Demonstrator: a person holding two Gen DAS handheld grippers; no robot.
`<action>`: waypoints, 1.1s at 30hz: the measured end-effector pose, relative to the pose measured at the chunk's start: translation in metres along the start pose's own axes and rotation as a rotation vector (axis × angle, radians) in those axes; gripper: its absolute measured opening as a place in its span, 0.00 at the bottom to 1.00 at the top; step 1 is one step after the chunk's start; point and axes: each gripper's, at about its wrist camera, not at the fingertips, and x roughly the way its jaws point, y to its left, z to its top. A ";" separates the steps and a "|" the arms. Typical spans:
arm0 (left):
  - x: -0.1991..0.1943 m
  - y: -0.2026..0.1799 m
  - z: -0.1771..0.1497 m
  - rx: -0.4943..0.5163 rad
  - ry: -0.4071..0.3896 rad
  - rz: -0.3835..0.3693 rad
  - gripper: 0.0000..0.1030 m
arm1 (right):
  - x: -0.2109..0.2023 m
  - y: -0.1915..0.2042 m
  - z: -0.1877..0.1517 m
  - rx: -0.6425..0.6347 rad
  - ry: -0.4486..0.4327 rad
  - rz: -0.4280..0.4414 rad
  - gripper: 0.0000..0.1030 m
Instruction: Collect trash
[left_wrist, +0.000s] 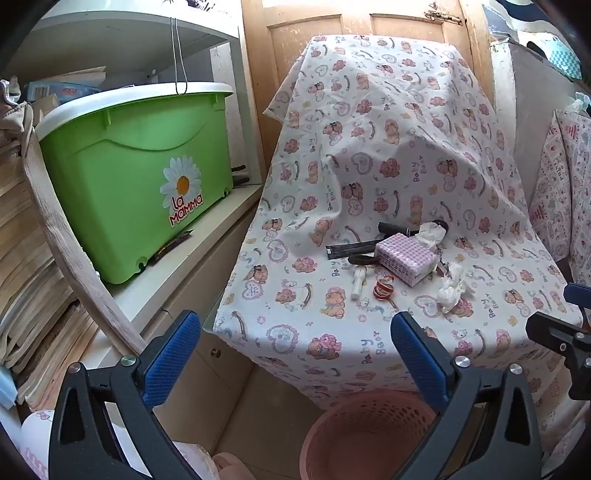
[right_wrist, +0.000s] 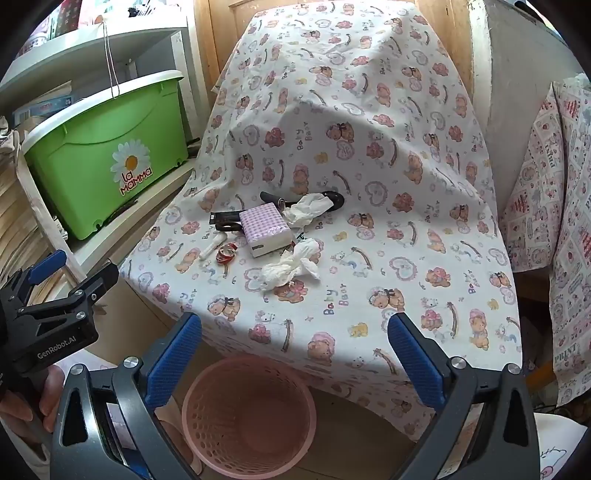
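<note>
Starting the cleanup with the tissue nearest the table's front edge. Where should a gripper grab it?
Pinch the crumpled tissue across its bunched, raised middle, coming down from above on the near side; the pink-checked pack sits close behind it.

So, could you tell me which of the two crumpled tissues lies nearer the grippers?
The front tissue, below the pink checked pack; the other tissue lies behind that pack, over a black tool.

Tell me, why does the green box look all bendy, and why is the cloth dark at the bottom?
Left wrist view: the fisheye lens curves the green box near the edge. Right wrist view: sunlight brightens the cloth; shadow covers its near edge and the pink basket.
</note>
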 end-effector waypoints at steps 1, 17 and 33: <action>-0.003 0.002 0.001 -0.003 -0.002 -0.002 0.99 | 0.000 0.000 0.000 0.000 0.001 -0.001 0.99; 0.001 -0.001 -0.011 -0.005 -0.008 -0.003 0.99 | 0.004 -0.003 -0.001 0.013 0.013 0.012 0.99; 0.007 0.001 -0.012 -0.016 -0.005 0.006 0.99 | 0.007 -0.002 -0.002 0.005 0.012 -0.009 0.99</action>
